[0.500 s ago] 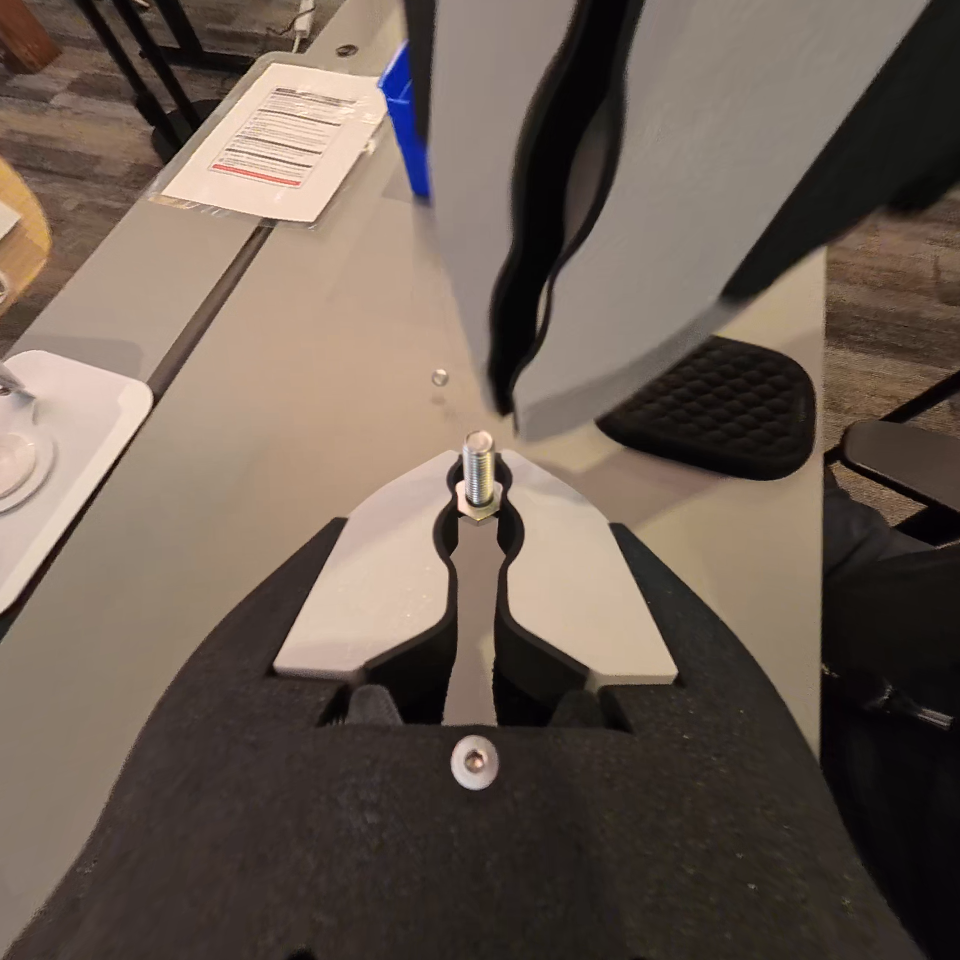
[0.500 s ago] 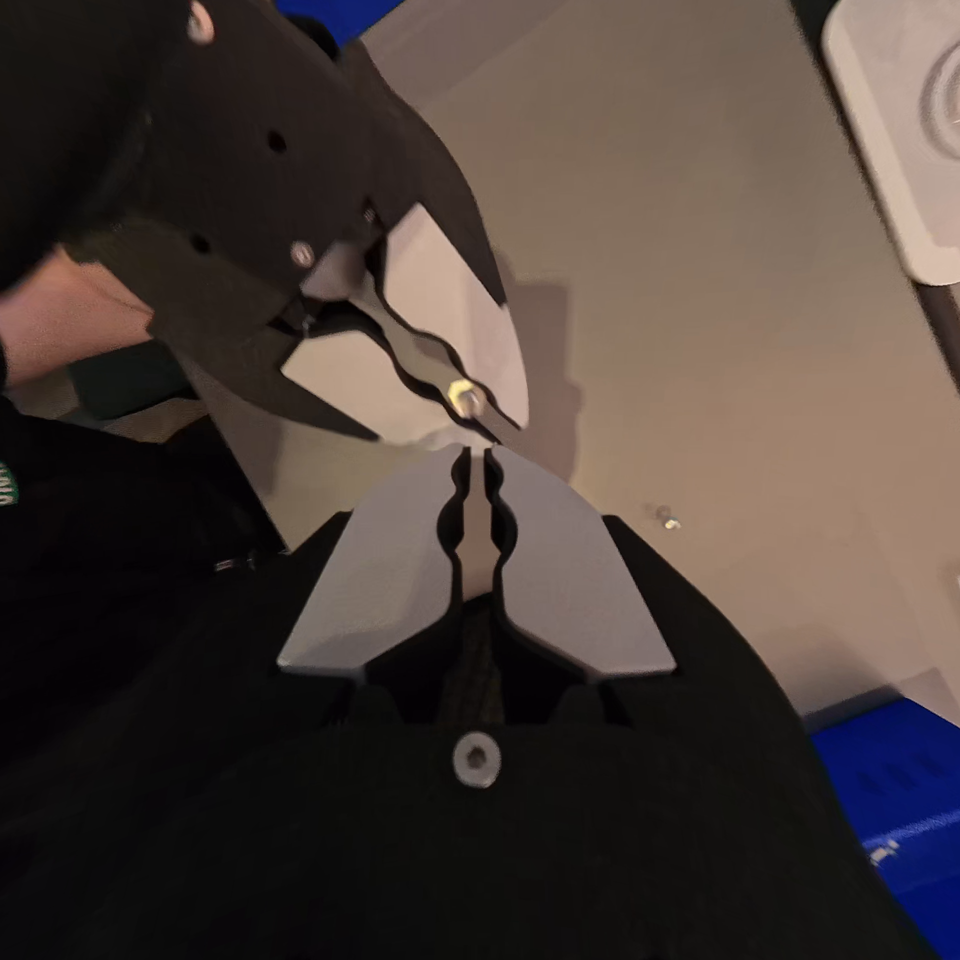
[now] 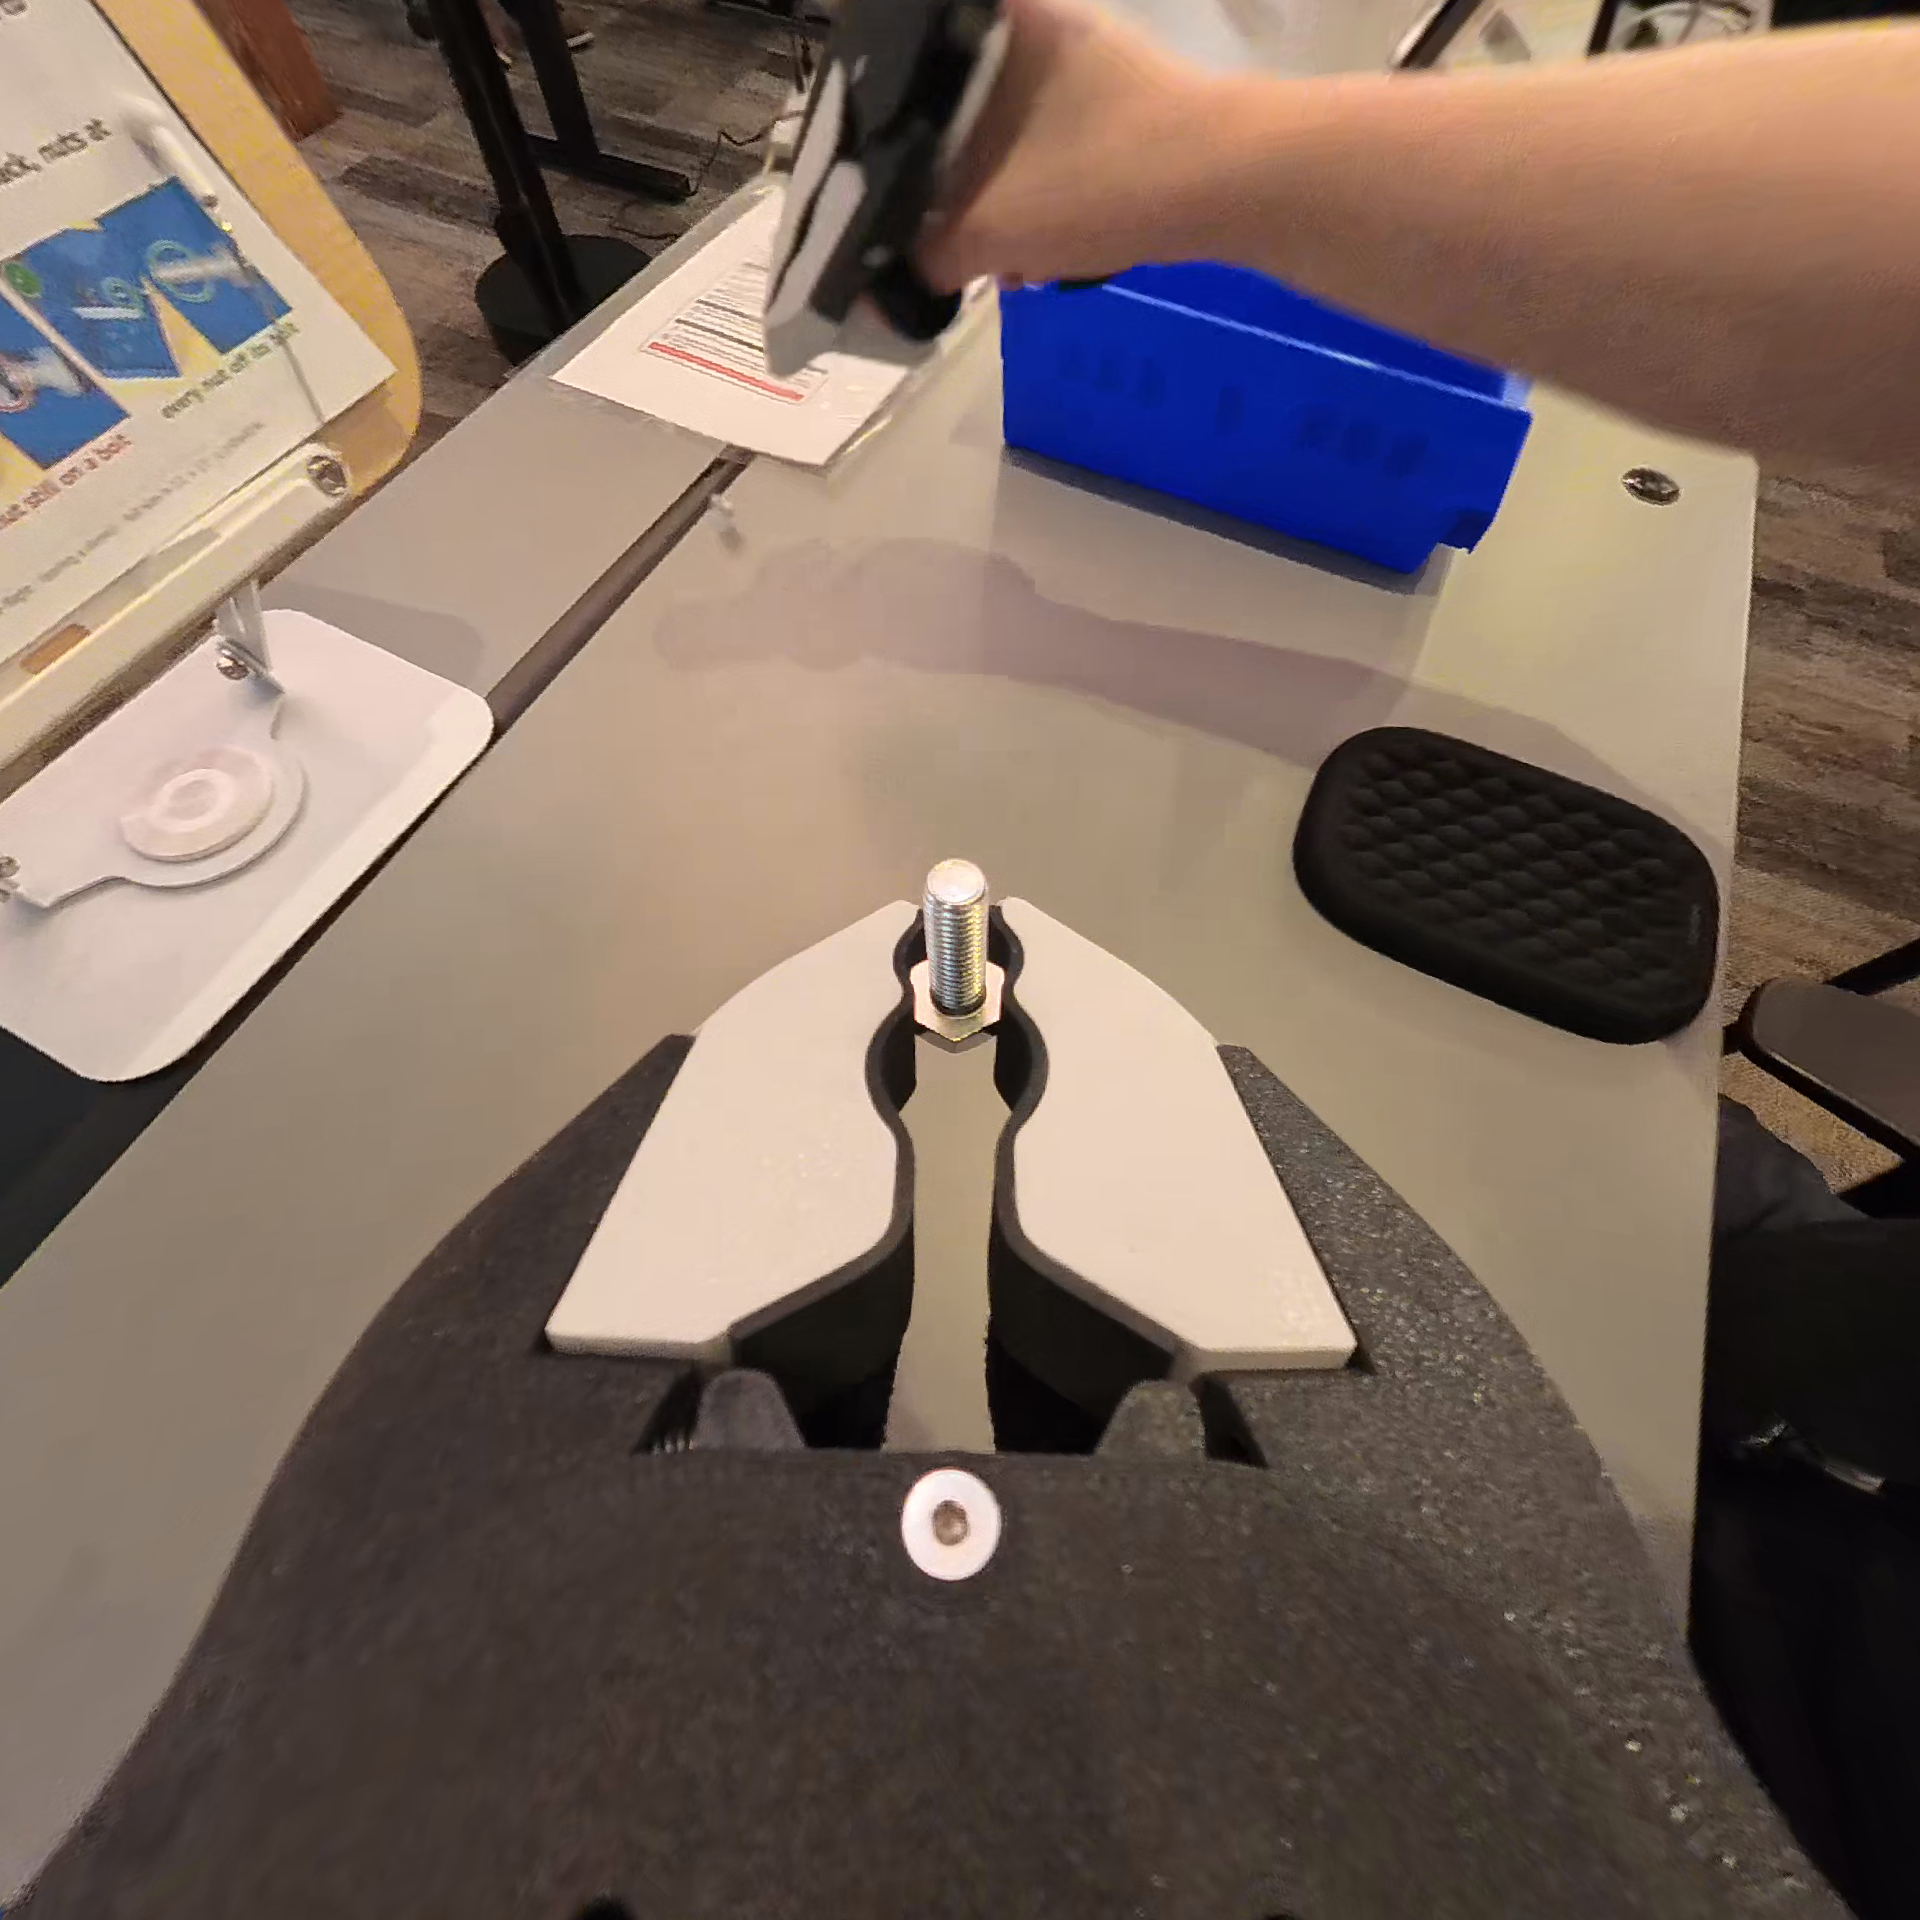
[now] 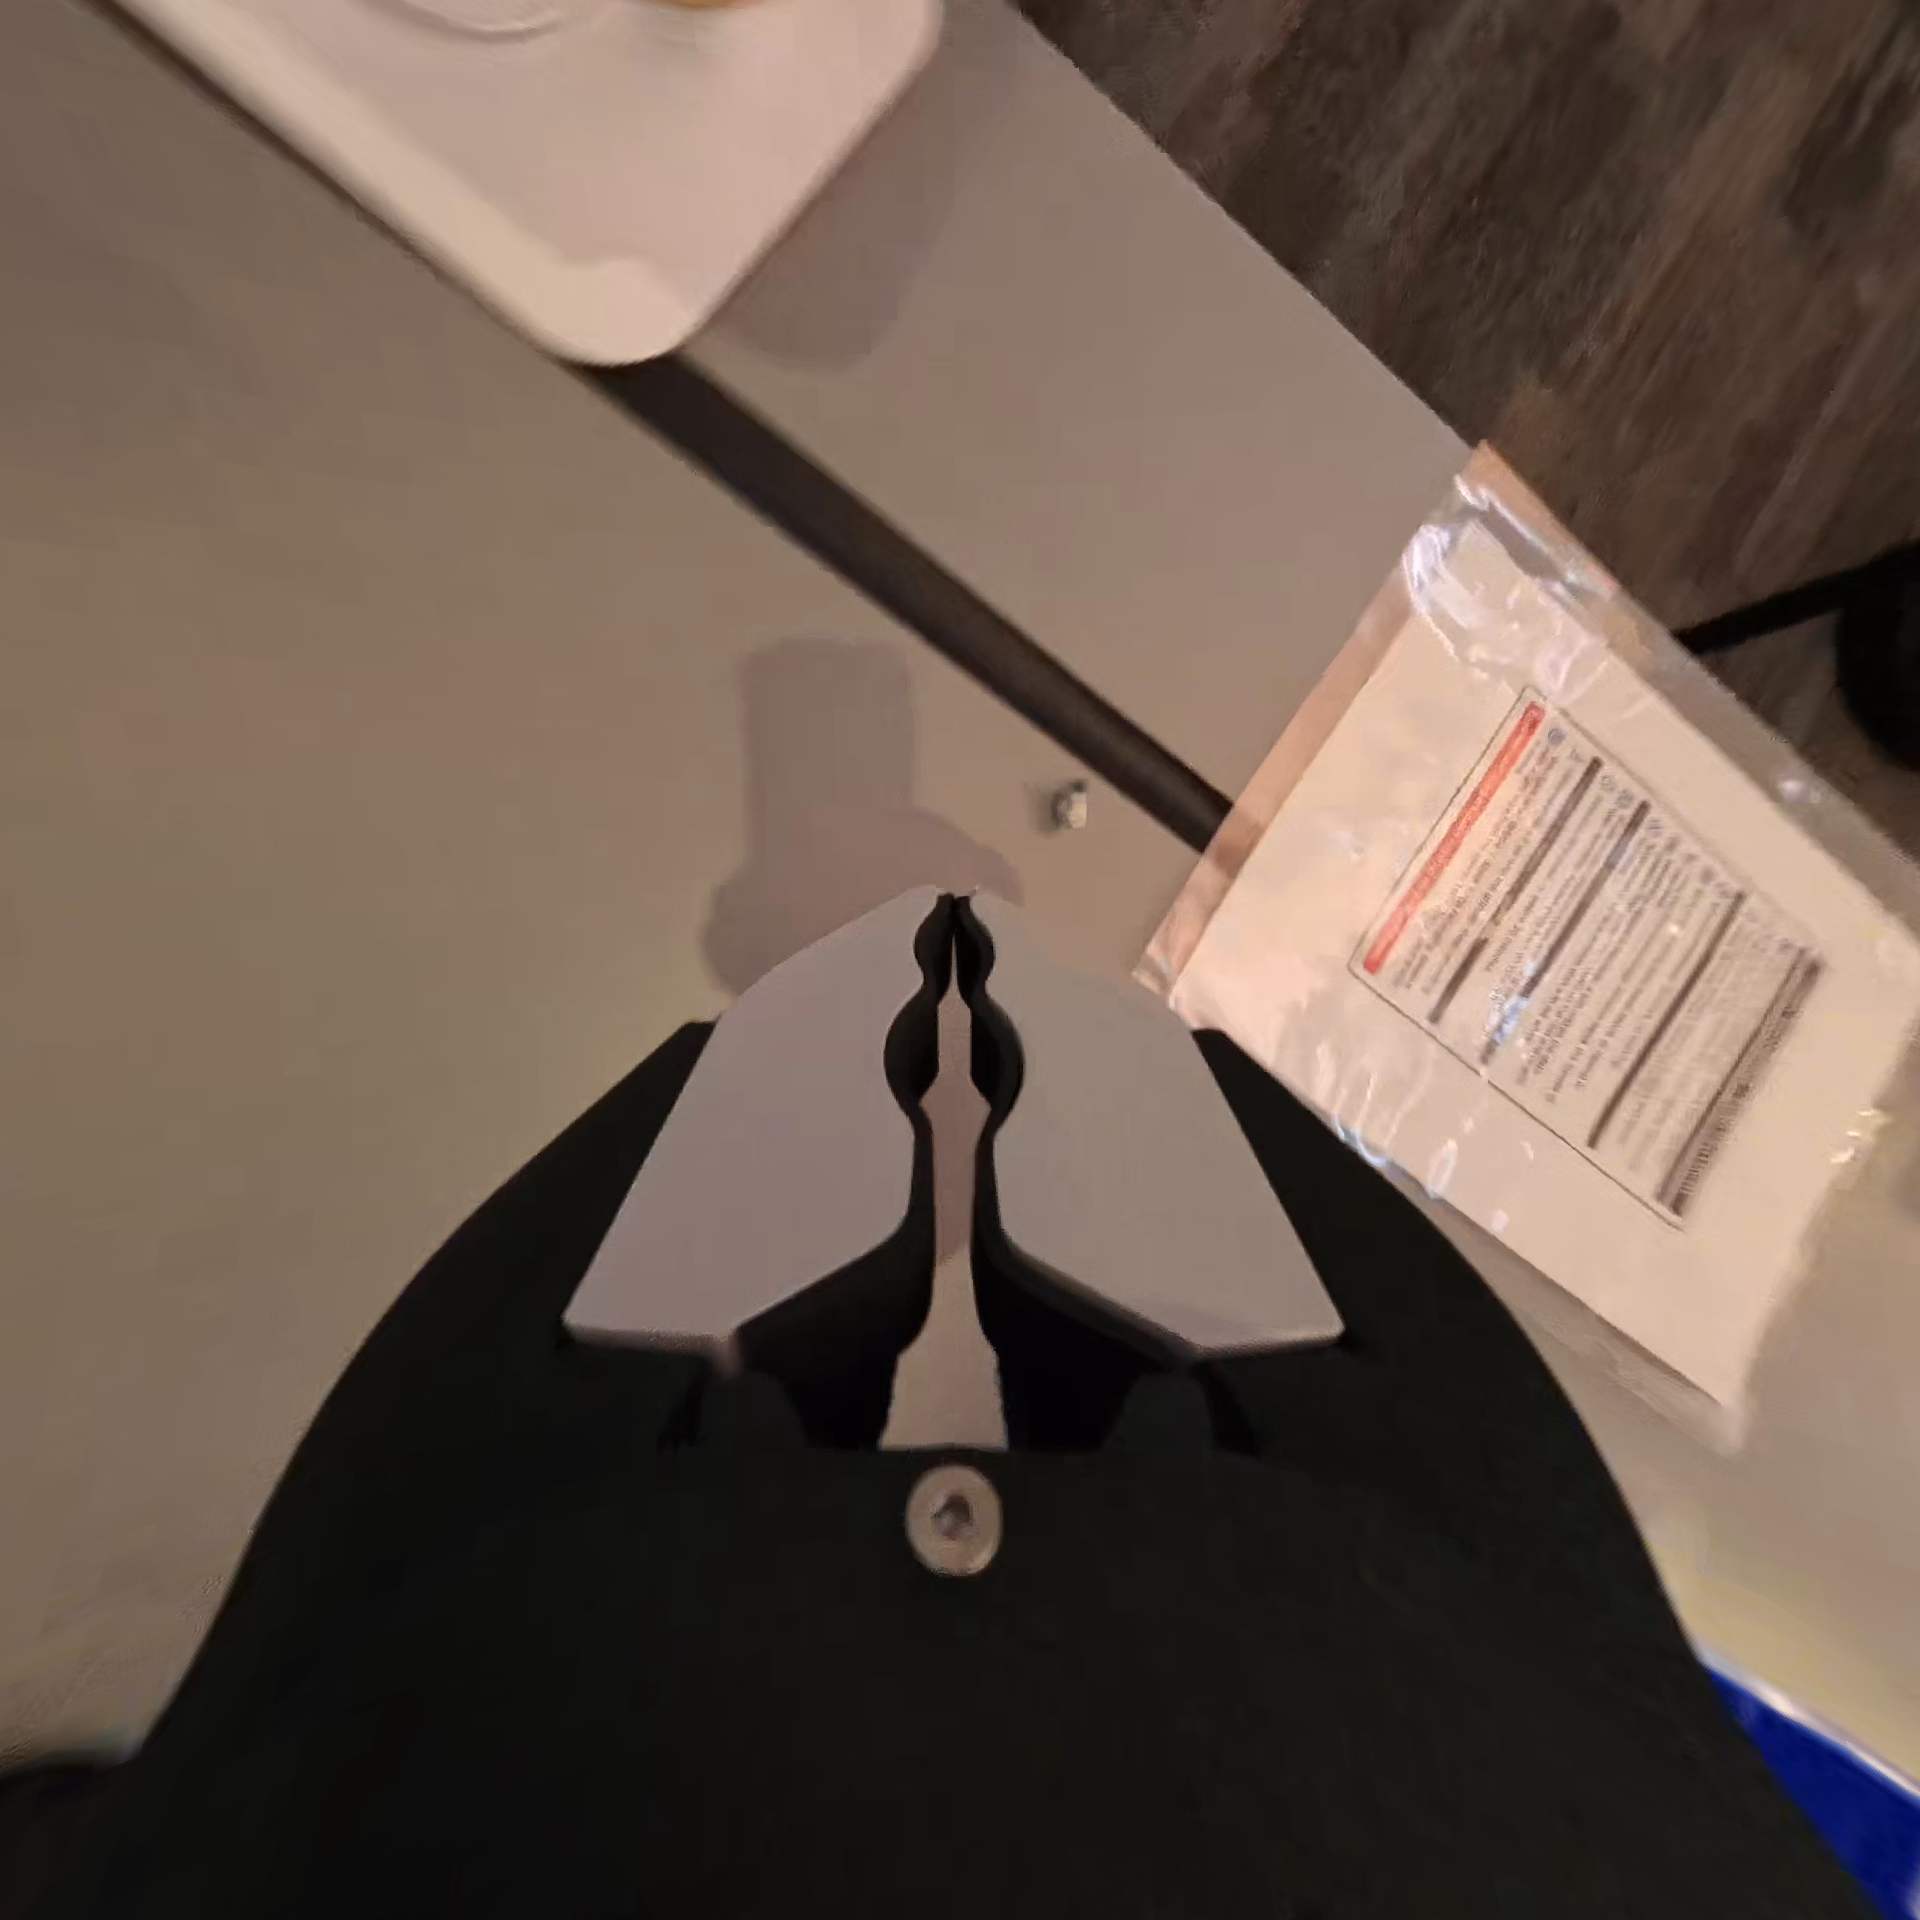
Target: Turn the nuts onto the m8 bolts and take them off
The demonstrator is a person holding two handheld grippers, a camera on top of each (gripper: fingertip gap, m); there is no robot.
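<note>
- On the grey table (image 3: 727, 831), near edge: left gripper (image 3: 958, 925) is pinching a bolt (image 3: 956, 935) between its grey fingers (image 3: 790, 1132); threaded shank stands upright, pointing up past the tips.
- A hex nut or the bolt's own head (image 3: 954, 1013) sits at the base of the shank, lodged in the notch of the jaws (cannot tell which it is).
- Right gripper (image 4: 951, 914), right wrist view: tips pressed together, nothing between them; it hangs above the table, pointing down at bare surface.
- Same gripper seen far off in left wrist view (image 3: 821, 260), blurred, held by a hand (image 3: 1039, 177) w/ bare forearm reaching in from the right, well apart from the bolt.
- Loose nut (image 4: 1065, 805) lies on the table just beyond the right gripper's tips, not touching them, close to the dark seam (image 4: 935, 603) between table sections; also visible as a small speck in left wrist view (image 3: 727, 514).
- Blue bin (image 3: 1247, 395) at far side of table, contents not visible.
- Printed sheet in clear sleeve (image 4: 1538, 987) lies flat beside the seam, near the loose nut; left of the bin in the left wrist view (image 3: 727, 384).
- Black textured pad (image 3: 1496, 883) at right edge of the table, apart from the left gripper.
- White stand base (image 3: 208, 810) at left, carrying a tilted board w/ printed page (image 3: 135, 312).
</note>
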